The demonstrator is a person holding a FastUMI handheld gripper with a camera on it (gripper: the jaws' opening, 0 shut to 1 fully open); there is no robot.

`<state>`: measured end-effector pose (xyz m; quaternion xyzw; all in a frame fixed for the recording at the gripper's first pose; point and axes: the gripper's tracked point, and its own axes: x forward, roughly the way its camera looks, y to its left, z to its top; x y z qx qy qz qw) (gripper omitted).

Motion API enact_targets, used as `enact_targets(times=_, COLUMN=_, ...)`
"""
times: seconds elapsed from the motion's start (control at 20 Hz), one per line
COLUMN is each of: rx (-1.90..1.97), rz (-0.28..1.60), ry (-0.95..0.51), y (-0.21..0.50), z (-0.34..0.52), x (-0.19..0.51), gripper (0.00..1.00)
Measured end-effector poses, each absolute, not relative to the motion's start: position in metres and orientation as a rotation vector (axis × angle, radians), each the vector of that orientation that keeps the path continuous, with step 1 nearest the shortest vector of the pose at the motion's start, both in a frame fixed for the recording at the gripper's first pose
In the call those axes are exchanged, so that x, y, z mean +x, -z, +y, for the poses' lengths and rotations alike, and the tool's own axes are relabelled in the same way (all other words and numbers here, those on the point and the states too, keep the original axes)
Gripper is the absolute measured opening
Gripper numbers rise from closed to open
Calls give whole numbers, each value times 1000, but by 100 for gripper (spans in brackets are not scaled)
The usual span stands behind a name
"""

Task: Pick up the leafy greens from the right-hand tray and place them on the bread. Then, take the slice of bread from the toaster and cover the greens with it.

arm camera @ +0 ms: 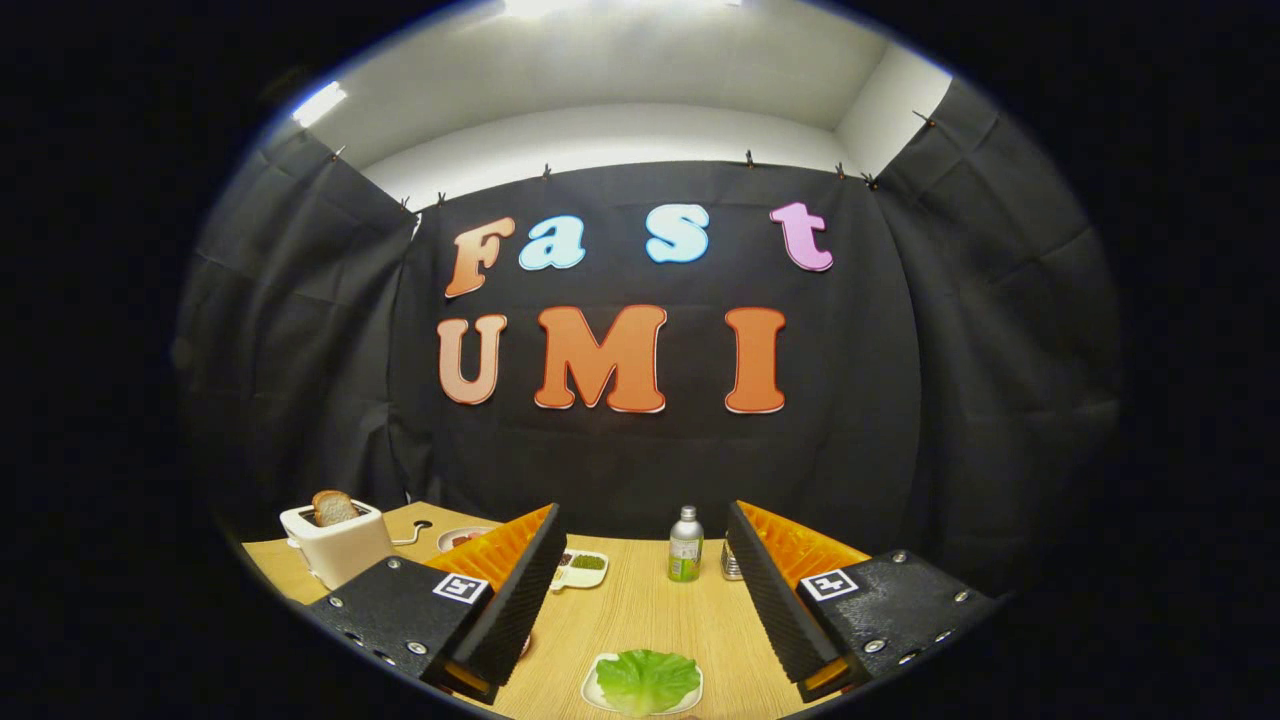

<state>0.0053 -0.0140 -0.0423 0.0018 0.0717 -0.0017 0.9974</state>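
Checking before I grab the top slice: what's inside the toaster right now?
One slice of bread stands in the toaster, its top sticking out; its lower part is hidden inside. The gripper is open, holding nothing.

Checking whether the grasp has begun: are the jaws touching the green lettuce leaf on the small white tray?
Apart. In the gripper view the gripper is open, jaws spread wide, with bare wooden table between them and the green lettuce leaf.

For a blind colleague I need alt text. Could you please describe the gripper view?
The open gripper is held above a wooden table, with leafy greens on a small white tray between its fingers. Beyond the fingers stand a white toaster holding a slice of bread, a small bottle and a divided dish.
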Motion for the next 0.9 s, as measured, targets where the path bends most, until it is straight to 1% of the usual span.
enact_targets(times=0.25, rx=-13, rz=341, ry=-5, y=102, z=-11, x=12, gripper=98)
enact_targets(times=0.65, rx=21, rz=659, ry=-110, y=183, z=11, x=7, gripper=98)
enact_targets(times=0.9, rx=41, rz=853, ry=-102, y=233, z=5, x=4, gripper=98)
